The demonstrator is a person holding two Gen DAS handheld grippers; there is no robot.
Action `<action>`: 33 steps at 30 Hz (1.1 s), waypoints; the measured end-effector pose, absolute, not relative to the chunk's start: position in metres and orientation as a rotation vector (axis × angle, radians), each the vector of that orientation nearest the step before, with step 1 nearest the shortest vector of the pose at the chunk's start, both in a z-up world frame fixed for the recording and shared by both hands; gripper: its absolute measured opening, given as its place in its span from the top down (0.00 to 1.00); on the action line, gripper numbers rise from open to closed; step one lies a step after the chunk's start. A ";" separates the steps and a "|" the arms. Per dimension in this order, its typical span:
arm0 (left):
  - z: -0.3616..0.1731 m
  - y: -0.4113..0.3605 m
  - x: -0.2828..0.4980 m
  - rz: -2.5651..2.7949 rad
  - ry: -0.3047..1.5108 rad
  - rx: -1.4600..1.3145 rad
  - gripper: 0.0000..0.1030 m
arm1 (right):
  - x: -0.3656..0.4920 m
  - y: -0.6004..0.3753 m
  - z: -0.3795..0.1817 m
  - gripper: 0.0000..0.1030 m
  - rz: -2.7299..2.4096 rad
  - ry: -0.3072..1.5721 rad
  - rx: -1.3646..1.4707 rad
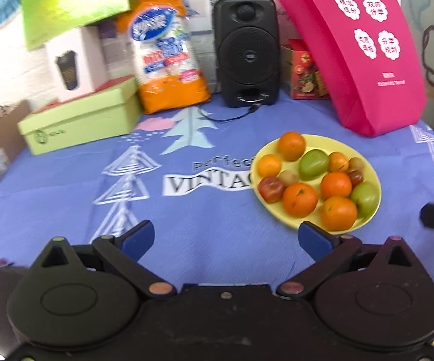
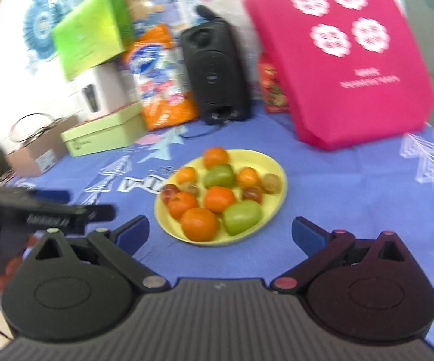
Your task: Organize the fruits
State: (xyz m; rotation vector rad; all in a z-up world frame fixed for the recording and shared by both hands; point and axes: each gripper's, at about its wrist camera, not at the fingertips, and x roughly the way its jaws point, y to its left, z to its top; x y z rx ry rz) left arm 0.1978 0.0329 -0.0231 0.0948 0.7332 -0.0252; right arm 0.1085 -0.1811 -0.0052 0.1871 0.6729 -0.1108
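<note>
Left wrist view: the left gripper point(image 1: 225, 237) fills the bottom of the frame, its blue-tipped fingers point(image 1: 138, 239) spread wide with nothing between them, above a blue printed tablecloth point(image 1: 66, 186). Just past the right finger, right of centre, sits a yellow plate point(image 1: 337, 146) heaped with oranges point(image 1: 339, 213), green fruits point(image 1: 313, 164) and a small red fruit point(image 1: 270, 189). At the right edge a dark piece of the other gripper shows. Farther back, along the top, stand a green box point(image 1: 78, 120), an orange bag point(image 1: 168, 51), a black speaker point(image 1: 248, 51) and a pink bag point(image 1: 358, 48).

Right wrist view, blurred: the right gripper point(image 2: 220, 233) is likewise spread and empty at the bottom, with the plate point(image 2: 274, 162) just beyond it at centre. The left gripper point(image 2: 75, 210) shows at the left edge.
</note>
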 end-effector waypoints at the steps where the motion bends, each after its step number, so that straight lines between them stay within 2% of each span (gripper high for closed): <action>1: -0.022 0.032 0.190 -0.016 0.732 0.103 0.00 | 0.106 -0.181 -0.002 0.00 -0.136 0.683 0.187; 10: -0.009 0.026 0.133 0.020 0.737 0.086 0.00 | 0.079 -0.146 0.020 0.00 -0.299 0.656 0.019; 33: 0.008 0.045 0.052 -0.002 0.682 -0.055 0.00 | 0.024 -0.115 0.015 0.00 -0.259 0.622 0.000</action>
